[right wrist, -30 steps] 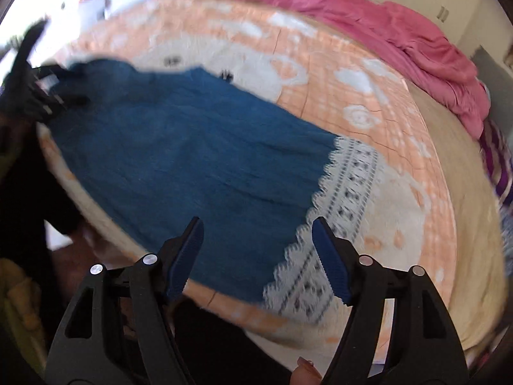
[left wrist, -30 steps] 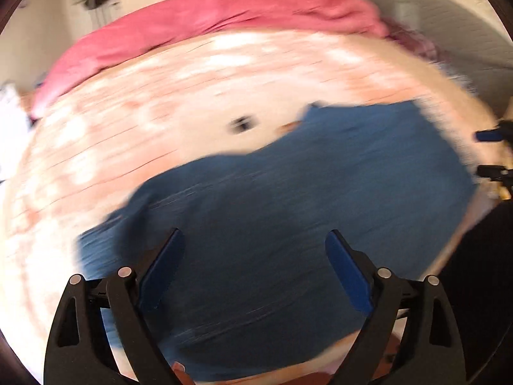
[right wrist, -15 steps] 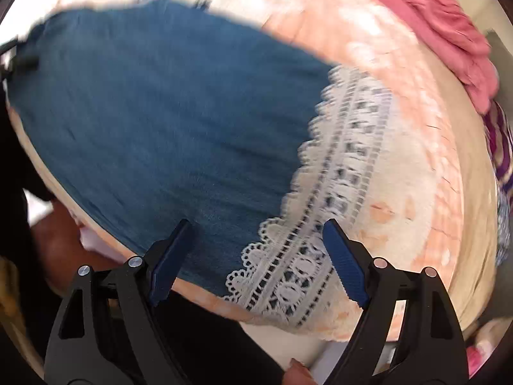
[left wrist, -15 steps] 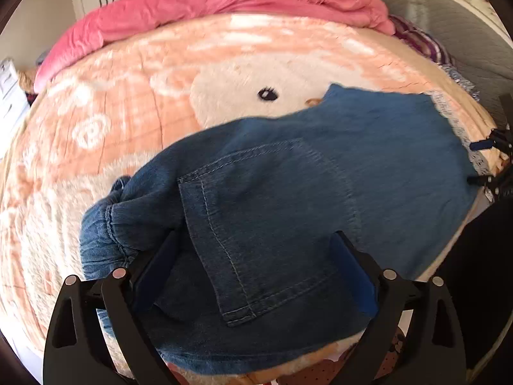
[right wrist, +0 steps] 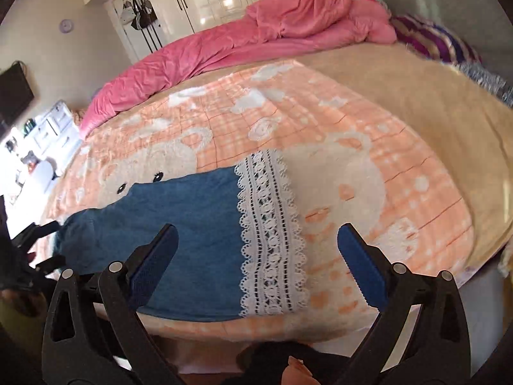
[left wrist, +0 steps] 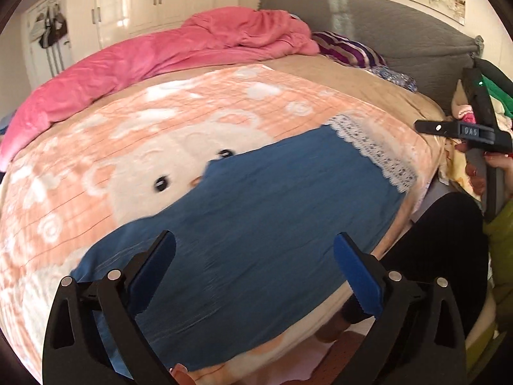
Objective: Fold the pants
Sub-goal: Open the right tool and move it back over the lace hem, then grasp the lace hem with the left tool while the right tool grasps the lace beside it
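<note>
Pants are laid flat on the orange bear-print blanket, along its near edge. The white lace cuff is at one end of the pants, fully on the blanket. Left gripper is held above the waist end of the pants, jaws spread wide, nothing gripped. Right gripper is held above the lace cuff end, jaws also spread, nothing gripped. A pink quilt is bunched along the blanket's far side; a striped purple pillow is seen beside it.
</note>
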Motion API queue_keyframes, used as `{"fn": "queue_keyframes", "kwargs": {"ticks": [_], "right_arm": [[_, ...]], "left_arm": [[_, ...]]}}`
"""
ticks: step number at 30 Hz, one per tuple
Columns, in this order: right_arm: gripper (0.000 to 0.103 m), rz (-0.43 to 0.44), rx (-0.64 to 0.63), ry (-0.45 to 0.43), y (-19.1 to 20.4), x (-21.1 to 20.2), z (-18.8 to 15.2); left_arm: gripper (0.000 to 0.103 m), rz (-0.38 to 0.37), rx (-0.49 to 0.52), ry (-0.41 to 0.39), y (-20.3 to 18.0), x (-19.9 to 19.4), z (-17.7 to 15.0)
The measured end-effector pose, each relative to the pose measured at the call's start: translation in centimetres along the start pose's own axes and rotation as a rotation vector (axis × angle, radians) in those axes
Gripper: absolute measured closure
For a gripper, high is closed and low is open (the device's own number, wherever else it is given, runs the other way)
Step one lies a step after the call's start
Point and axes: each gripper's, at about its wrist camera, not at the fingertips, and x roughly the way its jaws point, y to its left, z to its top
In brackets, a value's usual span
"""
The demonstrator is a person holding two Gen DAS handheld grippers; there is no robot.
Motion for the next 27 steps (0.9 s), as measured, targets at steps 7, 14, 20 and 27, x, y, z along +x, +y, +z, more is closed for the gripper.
{"fn": "queue_keyframes", "kwargs": {"ticks": [7, 14, 20, 27], "right_arm": [[0.009, 0.004, 0.045, 0.152, -0.5, 5.2, -1.5], [0.009, 0.071, 0.136, 0.224, -1.3, 8.3, -2.2], [0.025, 0.050, 0.119, 0.242, -1.1, 8.7, -2.4], [0.053, 0.063, 0.159, 0.221, -2.5, 8.6, -2.3]], "left_arm": [[0.005, -0.052, 0.155, 0.062, -4.4, 6.0, 5.7], [0.005, -0.149, 0.151, 0.128, -5.7, 12.5, 10.9], [0.005, -0.225, 0.155, 0.164, -7.9, 18.8, 14.5], [0.016, -0.394, 0.198, 0.258, -9.7, 24.3, 16.6]]}}
